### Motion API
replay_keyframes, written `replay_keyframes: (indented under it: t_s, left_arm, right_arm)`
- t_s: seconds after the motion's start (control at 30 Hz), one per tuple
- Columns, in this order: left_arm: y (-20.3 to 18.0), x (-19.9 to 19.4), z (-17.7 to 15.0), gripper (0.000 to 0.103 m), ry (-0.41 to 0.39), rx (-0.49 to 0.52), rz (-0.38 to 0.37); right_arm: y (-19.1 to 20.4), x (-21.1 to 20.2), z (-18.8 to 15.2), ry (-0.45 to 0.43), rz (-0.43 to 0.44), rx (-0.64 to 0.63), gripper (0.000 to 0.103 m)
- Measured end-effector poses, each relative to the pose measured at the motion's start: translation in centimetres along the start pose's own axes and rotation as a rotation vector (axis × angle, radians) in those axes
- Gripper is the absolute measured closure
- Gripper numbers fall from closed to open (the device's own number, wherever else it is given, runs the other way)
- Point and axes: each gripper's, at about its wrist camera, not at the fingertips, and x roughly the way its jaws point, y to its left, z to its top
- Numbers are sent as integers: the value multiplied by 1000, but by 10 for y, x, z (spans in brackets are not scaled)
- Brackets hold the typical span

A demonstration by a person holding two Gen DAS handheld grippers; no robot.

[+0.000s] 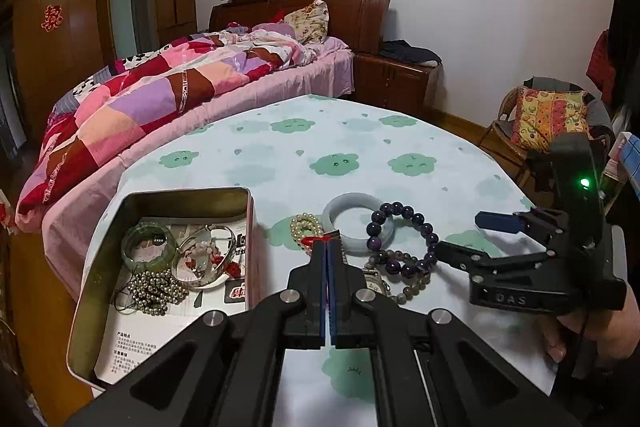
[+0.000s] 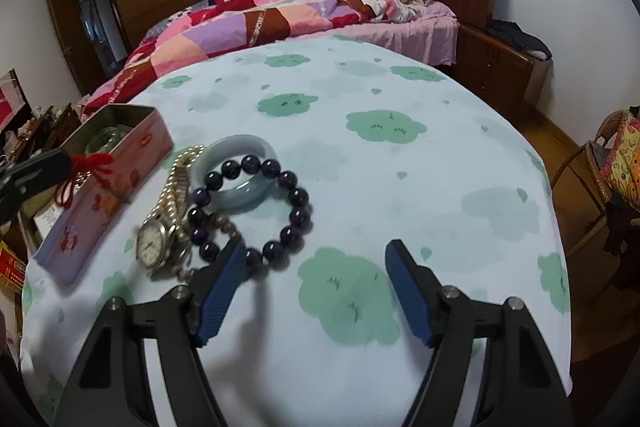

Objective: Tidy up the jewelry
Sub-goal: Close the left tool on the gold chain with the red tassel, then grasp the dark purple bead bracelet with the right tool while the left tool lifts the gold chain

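An open tin box [image 1: 100, 287] at the table's left holds a green bangle [image 1: 149, 241], a silver bangle and a bead string. My left gripper [image 1: 327, 245] is shut on the red cord [image 1: 316, 239] of a pearl bracelet [image 1: 306, 227], just right of the tin; the red cord [image 2: 90, 167] hangs beside the tin [image 2: 108, 187] in the right wrist view. A pale jade bangle [image 2: 234, 169], a dark purple bead bracelet [image 2: 256, 211] and a watch [image 2: 154, 247] lie together. My right gripper [image 2: 316, 275] is open, its left finger by the purple beads.
The round table [image 2: 400, 187] has a pale cloth with green cloud prints. A bed with a patchwork quilt [image 1: 140, 107] stands behind it. A chair with a patterned cushion [image 1: 548, 119] stands at the right. Clutter sits at the far left [image 2: 16, 147].
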Motion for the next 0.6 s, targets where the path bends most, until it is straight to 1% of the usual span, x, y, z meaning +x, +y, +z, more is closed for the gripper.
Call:
replay_keyframes:
  t_s: [0.13, 0.23, 0.3, 0.33, 0.37, 0.4, 0.47, 0.5, 0.6]
  left_arm:
    - [4, 7, 7, 103, -5, 3, 15]
    - [7, 11, 14, 103, -12, 4, 18]
    - [9, 15, 18, 103, -10, 4, 18]
    - [10, 17, 19, 103, -9, 4, 20]
    - [11, 18, 20, 103, -8, 3, 21]
    - [11, 18, 21, 103, -7, 1, 20]
    - [12, 17, 22, 103, -11, -1, 17]
    - [11, 15, 22, 103, -14, -1, 16]
    - [11, 9, 22, 103, -22, -1, 13]
  right_arm:
    - [7, 16, 13, 36, -46, -43, 34]
    - [6, 30, 22, 73, -30, -39, 38]
    - [6, 39, 26, 99, -37, -44, 40]
    - [7, 39, 27, 95, -41, -51, 44]
    - [8, 39, 28, 94, -43, -61, 61]
    - [8, 37, 29, 94, -30, -61, 86]
    - [5, 34, 29, 93, -14, -39, 86]
    - [4, 29, 27, 77, 4, -30, 87]
    - [5, 16, 25, 47, 17, -24, 87]
